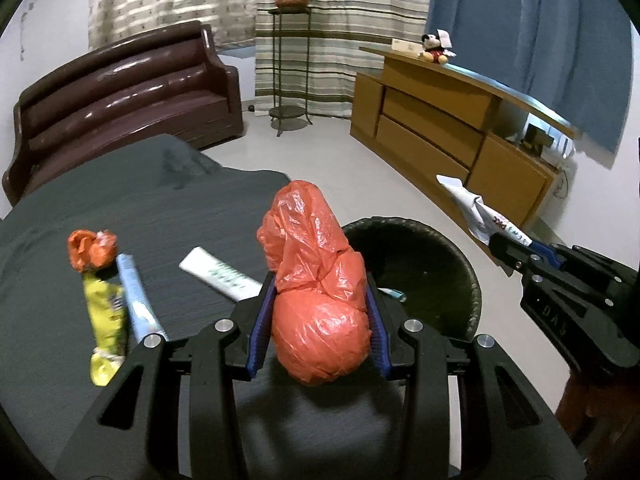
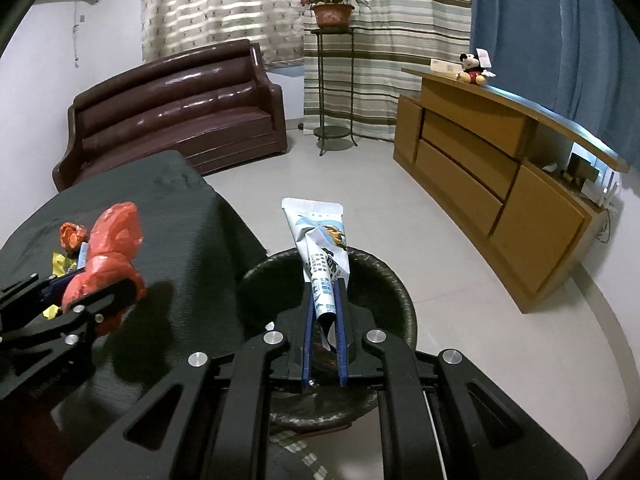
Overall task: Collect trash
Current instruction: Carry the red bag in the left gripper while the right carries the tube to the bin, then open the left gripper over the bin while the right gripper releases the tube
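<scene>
Dark table (image 1: 100, 208) bears four trash pieces; left fingers (image 1: 262, 320) pinch one orange bag (image 1: 316, 300), right fingers (image 2: 340, 320) one wrapper (image 2: 320, 248).

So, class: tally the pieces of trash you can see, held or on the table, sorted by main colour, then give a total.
Orange: 2, the knotted bag in the left claw and a small wad on the table.
White: 3, the wrapper in the right claw, a tube, a flat packet.
Yellow: 1, a wrapper.
Total: 6

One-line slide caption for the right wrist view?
Right gripper holds a white printed wrapper above the round black bin.
</scene>
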### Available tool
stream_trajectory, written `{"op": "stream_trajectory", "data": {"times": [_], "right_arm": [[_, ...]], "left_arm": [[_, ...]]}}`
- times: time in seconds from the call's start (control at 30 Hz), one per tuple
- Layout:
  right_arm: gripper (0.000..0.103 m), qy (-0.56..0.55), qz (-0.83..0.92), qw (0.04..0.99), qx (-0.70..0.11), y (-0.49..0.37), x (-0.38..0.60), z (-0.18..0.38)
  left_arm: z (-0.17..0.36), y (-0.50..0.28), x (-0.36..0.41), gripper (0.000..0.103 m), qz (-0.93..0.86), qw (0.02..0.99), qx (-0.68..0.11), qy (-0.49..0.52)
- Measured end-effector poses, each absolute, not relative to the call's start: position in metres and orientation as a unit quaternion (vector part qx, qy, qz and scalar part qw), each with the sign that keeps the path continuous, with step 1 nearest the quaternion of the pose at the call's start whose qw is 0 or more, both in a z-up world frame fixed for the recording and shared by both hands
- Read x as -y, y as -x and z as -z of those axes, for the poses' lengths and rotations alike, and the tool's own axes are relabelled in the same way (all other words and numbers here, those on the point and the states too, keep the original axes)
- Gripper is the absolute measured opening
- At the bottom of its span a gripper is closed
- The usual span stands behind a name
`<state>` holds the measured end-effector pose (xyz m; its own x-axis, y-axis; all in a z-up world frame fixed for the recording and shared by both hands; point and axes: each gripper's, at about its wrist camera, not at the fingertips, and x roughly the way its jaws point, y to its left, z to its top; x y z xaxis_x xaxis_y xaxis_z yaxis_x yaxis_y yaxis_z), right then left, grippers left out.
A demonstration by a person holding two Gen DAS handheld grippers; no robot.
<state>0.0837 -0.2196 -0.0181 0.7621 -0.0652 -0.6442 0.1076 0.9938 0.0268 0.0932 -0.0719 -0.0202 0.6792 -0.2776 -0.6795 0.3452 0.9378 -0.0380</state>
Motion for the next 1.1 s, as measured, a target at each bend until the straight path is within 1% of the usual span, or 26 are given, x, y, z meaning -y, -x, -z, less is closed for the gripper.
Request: {"op": "stream_trajectory", "data": {"times": [0.43, 0.5, 0.53, 0.57, 0.6, 0.63, 0.67, 0.7, 0.93, 1.1], "right_arm": [[0.010, -0.057, 0.040, 0.935, -0.346, -0.087, 0.239, 0.030], [0.012, -0.060, 0.036, 0.934, -0.350, -0.091, 0.239, 0.033], [0.014, -0.060, 0.032, 0.933, -0.353, -0.092, 0.240, 0.034], [0.018, -0.060, 0.026, 0.931, -0.358, -0.095, 0.239, 0.036], [0.021, -0.058, 0.029, 0.931, -0.360, -0.096, 0.239, 0.038], [0.027, -0.057, 0.032, 0.931, -0.359, -0.097, 0.241, 0.039], [0.033, -0.059, 0.034, 0.931, -0.359, -0.097, 0.241, 0.040], [0.034, -0.063, 0.035, 0.931, -0.358, -0.096, 0.242, 0.041], [0.036, -0.066, 0.044, 0.931, -0.355, -0.094, 0.246, 0.039], [0.041, -0.062, 0.050, 0.933, -0.350, -0.092, 0.246, 0.036]], "left_arm": [[0.036, -0.113, 0.111, 0.040, 0.173, 0.903, -0.386, -0.072], [0.037, -0.117, 0.117, 0.040, 0.176, 0.901, -0.388, -0.075], [0.038, -0.119, 0.120, 0.040, 0.178, 0.900, -0.390, -0.078], [0.039, -0.119, 0.122, 0.041, 0.179, 0.899, -0.391, -0.082], [0.040, -0.120, 0.123, 0.044, 0.178, 0.899, -0.390, -0.085], [0.040, -0.121, 0.123, 0.048, 0.176, 0.899, -0.391, -0.085], [0.041, -0.121, 0.122, 0.055, 0.173, 0.900, -0.392, -0.082], [0.041, -0.122, 0.120, 0.056, 0.171, 0.900, -0.393, -0.078], [0.041, -0.125, 0.110, 0.057, 0.162, 0.899, -0.403, -0.057], [0.036, -0.122, 0.106, 0.057, 0.158, 0.902, -0.398, -0.056]]}}
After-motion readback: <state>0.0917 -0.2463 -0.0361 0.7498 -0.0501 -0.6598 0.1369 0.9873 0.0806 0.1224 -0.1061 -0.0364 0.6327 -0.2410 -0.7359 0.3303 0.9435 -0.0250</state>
